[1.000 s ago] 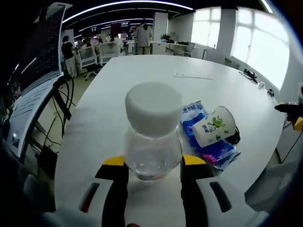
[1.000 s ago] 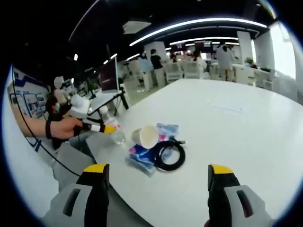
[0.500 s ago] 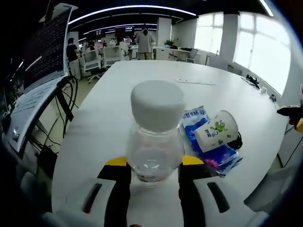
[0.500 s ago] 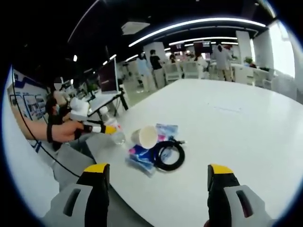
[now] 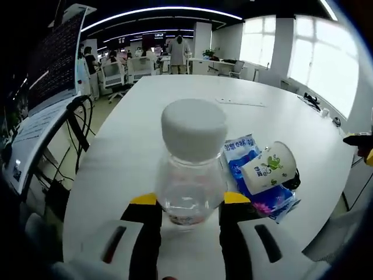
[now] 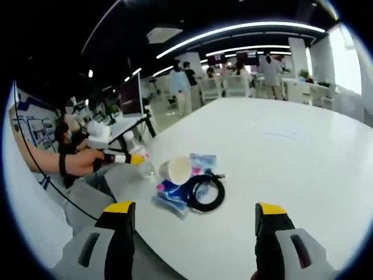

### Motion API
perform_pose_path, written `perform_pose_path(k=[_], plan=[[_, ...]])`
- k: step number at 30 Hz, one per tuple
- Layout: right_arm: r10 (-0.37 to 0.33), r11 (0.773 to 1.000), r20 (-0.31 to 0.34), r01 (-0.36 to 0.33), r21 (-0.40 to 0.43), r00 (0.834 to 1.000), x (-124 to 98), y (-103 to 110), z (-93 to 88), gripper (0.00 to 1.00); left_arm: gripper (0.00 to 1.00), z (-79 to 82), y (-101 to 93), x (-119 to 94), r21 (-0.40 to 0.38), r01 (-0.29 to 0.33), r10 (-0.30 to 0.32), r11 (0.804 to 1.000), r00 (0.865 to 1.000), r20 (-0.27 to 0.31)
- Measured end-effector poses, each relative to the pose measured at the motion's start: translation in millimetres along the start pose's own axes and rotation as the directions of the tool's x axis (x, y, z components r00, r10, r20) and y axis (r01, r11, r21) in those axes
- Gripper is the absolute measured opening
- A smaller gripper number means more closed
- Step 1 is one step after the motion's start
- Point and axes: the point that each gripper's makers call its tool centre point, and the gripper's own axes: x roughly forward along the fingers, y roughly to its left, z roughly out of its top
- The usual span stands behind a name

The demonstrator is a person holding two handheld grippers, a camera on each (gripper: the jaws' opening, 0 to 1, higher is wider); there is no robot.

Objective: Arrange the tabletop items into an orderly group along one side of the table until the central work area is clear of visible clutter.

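A clear plastic bottle [image 5: 191, 169] with a white cap stands upright near the table's edge. My left gripper [image 5: 189, 201] is shut on its base, one yellow-tipped jaw on each side. To its right a paper cup [image 5: 269, 166] lies on its side on a blue packet [image 5: 247, 175], with a black cable coil [image 5: 294, 178] behind. In the right gripper view, my right gripper [image 6: 193, 210] is open and empty above the table edge, short of the cup [image 6: 175, 169], the packet [image 6: 169, 192] and the cable coil [image 6: 204, 192]. The bottle [image 6: 144, 166] is at their left, held by the left gripper [image 6: 133, 158].
The white table [image 6: 280, 157] stretches far beyond the items, with a thin strip [image 5: 240, 102] lying on it far off. A monitor [image 5: 52, 58] on a stand with hanging cables is left of the table. Chairs and people are in the background.
The left jaws have drawn in a little against the bottle, and the left view has shifted slightly. The right gripper has stayed open and nearly still.
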Motion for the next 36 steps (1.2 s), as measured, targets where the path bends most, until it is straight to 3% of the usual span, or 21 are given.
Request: perform_pose_path(k=[13,24,25,30,36], plan=[[-0.028,0.999,-0.004,0.028,0.017,1.000,-8.9,-11.1,-2.9,0.86,0.35,21.2,-7.5,16.2,-0.002,-0.003,0.003,1.000,1.000,0.010],[-0.046,0.999,-0.009,0.046,0.024,0.999,-12.0,-15.3,-3.6,0.85,0.34,61.5,0.1,42.9,0.035,0.036,-0.037,0.999,0.999,0.037],[-0.046,0.999,-0.009,0.047,0.025,0.999,-11.7,-17.1,-4.3,0.85,0.34,75.7,-2.2,44.5,0.042,0.040,-0.042,0.998,0.998,0.048],[-0.051,0.998,-0.009,0.051,0.028,0.999,-11.2,-18.6,-4.2,0.85,0.35,105.5,2.7,55.5,0.061,0.036,-0.041,0.997,0.996,0.076],[-0.061,0.998,-0.014,0.061,0.032,0.998,-12.3,-20.0,-5.2,0.85,0.35,122.0,10.0,70.2,0.063,0.032,-0.038,0.997,0.996,0.087]])
